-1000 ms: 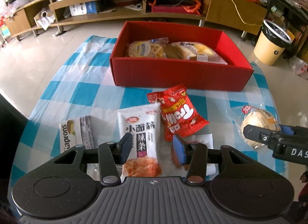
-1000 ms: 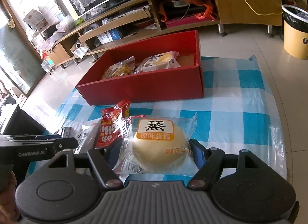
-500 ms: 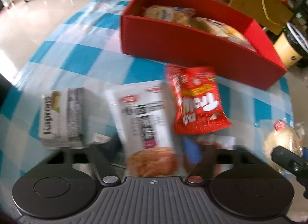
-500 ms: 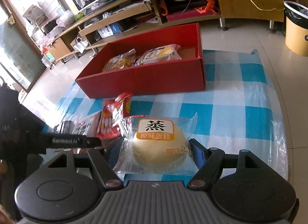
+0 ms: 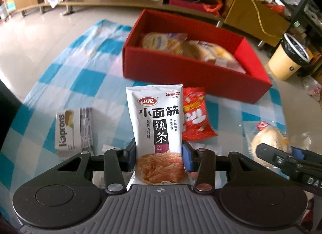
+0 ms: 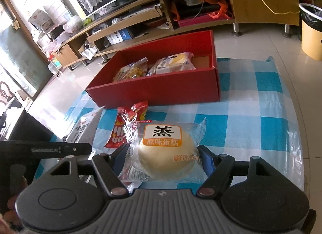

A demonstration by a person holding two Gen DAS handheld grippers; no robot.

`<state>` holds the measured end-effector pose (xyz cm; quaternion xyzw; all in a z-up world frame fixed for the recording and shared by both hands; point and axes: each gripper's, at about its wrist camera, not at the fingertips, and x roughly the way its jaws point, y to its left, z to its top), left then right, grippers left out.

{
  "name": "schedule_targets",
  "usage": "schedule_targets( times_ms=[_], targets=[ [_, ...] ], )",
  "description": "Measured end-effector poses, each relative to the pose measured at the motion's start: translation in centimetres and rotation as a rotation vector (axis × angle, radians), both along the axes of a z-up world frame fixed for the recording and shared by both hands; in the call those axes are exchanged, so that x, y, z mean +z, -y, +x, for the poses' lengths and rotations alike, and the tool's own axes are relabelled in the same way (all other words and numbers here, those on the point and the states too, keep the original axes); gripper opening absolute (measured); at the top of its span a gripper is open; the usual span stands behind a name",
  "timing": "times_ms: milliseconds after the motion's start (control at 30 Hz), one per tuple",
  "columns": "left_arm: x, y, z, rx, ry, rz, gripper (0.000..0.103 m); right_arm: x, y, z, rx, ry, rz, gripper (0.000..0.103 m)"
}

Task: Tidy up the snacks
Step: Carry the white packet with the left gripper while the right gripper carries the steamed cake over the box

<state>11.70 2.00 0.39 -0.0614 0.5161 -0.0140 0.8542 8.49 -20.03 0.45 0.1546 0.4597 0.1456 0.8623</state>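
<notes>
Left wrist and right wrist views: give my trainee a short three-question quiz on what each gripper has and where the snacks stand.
1. True or false: the left gripper is shut on the white spicy-strip snack pouch and holds it upright off the blue-checked tablecloth.
2. Which item sits between the fingers of the right gripper? A. red crinkly snack packet B. clear-wrapped round steamed cake C. white Kaprons carton
3. Fill in: the open red cardboard box already holds ___ wrapped bread packs.

Key: 1 true; 2 B; 3 two.
</notes>
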Motion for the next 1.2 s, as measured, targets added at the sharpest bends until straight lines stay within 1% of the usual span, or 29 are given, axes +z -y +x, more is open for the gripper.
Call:
schedule_targets(
  times_ms=[133,367,533,733,900,1200],
  targets=[
    [0.8,1.0,-0.2,-0.023,0.045,0.042,0.052,0.3,0.2,0.0,-0.010,0.017,0.009,0.072],
    [1.5,1.6,0.1,-0.037,0.084,0.058,0.052,0.9,-0.2,0.3,-0.003,0.048,0.003,0.072],
    [1.9,1.7,0.6,-0.039,0.101,0.064,0.052,1.8,-0.7,0.9,-0.004,0.089,-0.015,0.072],
    [2.2,1.8,1.5,-0.029,0.116,0.066,0.052,3.1,-1.1,1.8,-0.016,0.153,-0.070,0.072],
    [2.4,2.2,2.7,-0.030,0.129,0.066,0.053,3.6,-1.3,3.0,-0.027,0.170,-0.072,0.072],
    [2.8,3.0,5.4,-0.027,0.158,0.076,0.053,4.0,-2.1,5.8,-0.035,0.223,-0.165,0.072]
  ],
)
